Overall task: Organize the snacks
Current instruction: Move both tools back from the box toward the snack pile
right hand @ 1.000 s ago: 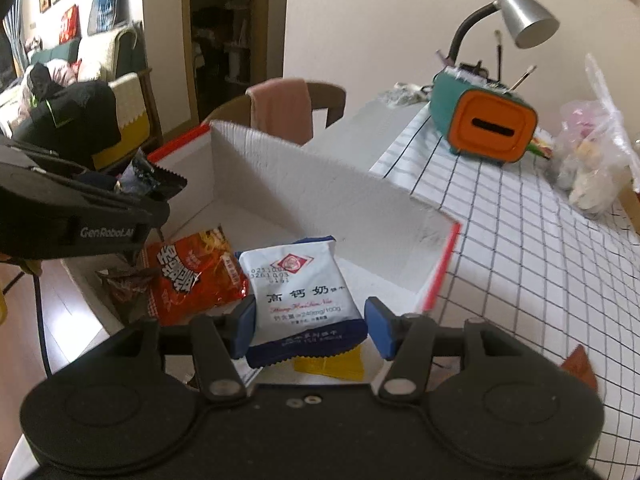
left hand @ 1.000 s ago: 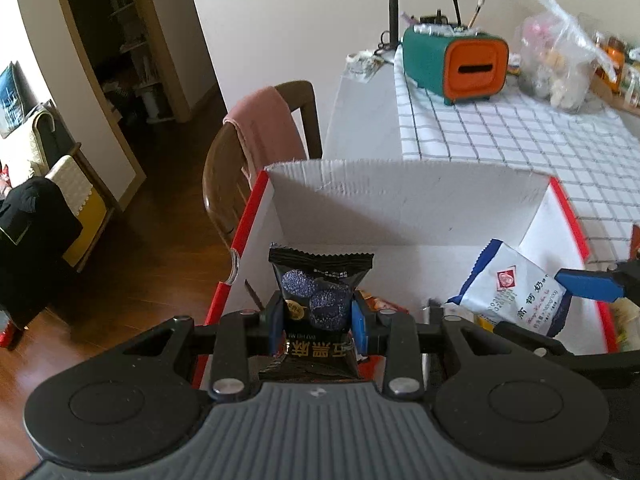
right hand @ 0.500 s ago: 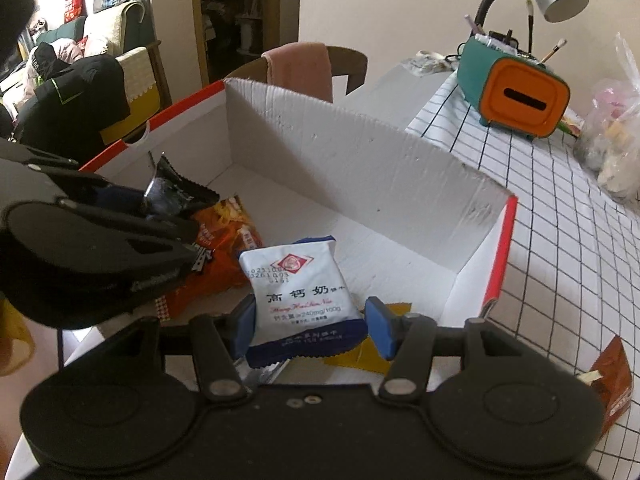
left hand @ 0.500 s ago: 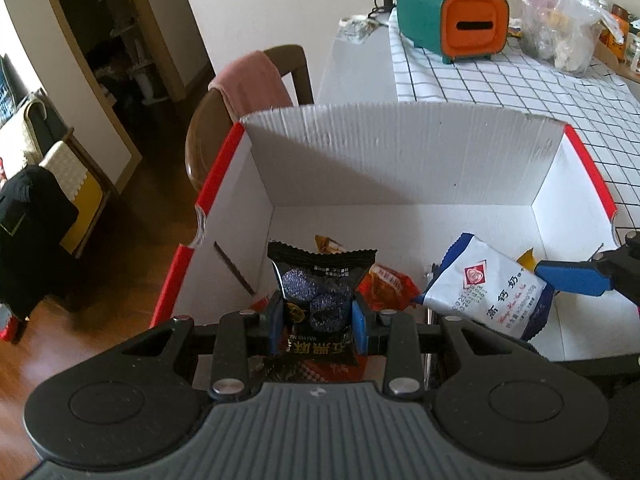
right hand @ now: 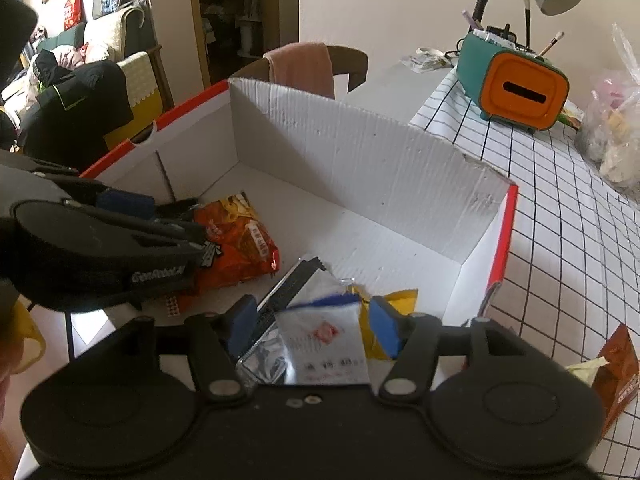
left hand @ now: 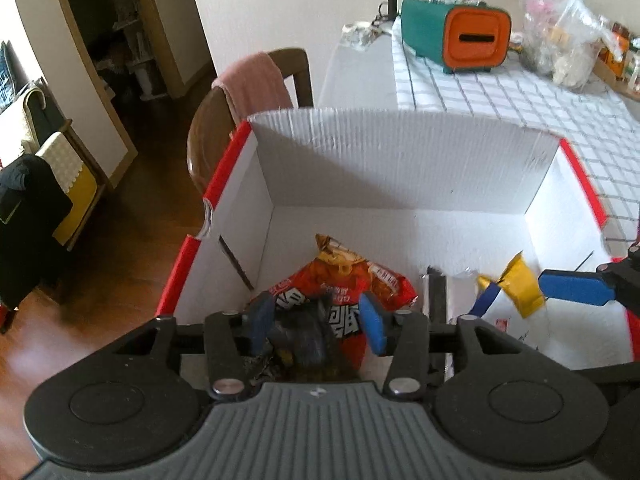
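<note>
Two grippers hovering over box (left hand: 400,168), jaws apart: left gripper (left hand: 316,318) above blurred dark packet (left hand: 304,340), right gripper (right hand: 310,322) above white milk sachet (right hand: 324,344). Both likely light, crinkly, slippery; gripping sealed edges advisable. Box also holding orange crisp bag (right hand: 236,236) near-left, yellow packet (right hand: 394,304) near-right.

Soft daylight, fisheye-bent edges — falling packets motion-blurred.

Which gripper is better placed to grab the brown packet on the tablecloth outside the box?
Right. The brown packet lies beside the right gripper, outside the box and its right wall; the left gripper sits over the box's left side.
</note>
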`<act>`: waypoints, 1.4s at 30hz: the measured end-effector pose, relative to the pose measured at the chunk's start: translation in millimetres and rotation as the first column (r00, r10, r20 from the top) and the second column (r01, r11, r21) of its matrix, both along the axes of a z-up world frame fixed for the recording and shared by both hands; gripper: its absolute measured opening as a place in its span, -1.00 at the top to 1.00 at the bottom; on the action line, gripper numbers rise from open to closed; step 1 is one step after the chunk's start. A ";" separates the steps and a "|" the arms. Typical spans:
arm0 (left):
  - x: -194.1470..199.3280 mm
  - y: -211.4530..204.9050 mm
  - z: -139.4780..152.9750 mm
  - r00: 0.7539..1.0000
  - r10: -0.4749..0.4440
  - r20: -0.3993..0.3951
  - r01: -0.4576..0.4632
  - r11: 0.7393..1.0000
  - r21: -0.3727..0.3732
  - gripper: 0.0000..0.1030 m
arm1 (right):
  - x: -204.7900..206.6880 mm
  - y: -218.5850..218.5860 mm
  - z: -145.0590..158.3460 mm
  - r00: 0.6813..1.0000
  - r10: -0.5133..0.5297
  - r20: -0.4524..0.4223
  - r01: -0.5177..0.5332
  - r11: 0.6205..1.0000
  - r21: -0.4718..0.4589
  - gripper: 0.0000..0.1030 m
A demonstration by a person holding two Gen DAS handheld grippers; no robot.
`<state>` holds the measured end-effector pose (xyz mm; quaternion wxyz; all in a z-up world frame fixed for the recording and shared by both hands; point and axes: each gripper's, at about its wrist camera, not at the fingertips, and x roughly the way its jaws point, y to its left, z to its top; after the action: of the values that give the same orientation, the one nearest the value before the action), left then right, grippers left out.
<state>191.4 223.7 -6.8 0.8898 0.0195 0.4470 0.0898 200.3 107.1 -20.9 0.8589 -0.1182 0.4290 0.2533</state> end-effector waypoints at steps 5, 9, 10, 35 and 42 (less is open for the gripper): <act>-11.1 -3.0 15.2 0.999 -0.005 0.045 0.005 1.000 -0.006 -0.20 | -7.4 -10.2 13.5 1.000 -0.006 0.020 0.005 1.000 0.026 -0.25; -20.2 -10.5 27.5 0.996 -0.016 0.084 0.015 1.000 0.013 -0.33 | -16.0 -20.4 26.7 0.999 -0.013 0.045 0.011 0.999 0.046 -0.41; -22.3 -12.0 29.9 0.996 -0.018 0.090 0.017 1.000 0.011 -0.35 | -18.7 -24.1 30.5 0.999 -0.014 0.052 0.012 0.999 0.053 -0.43; -72.0 -94.3 72.6 0.967 -0.159 0.200 0.172 0.984 -0.049 -0.69 | -79.7 -144.2 85.8 0.982 -0.093 0.164 0.069 0.987 0.146 -0.97; -73.5 -142.4 67.3 0.956 -0.222 0.190 0.235 0.971 -0.046 -0.69 | -83.6 -199.4 80.9 0.975 -0.158 0.156 0.135 0.980 0.147 -0.98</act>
<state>117.9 81.3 60.5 0.9317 0.0324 0.3607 -0.0274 116.7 -92.4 60.0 0.9143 -0.0485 0.3449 0.2069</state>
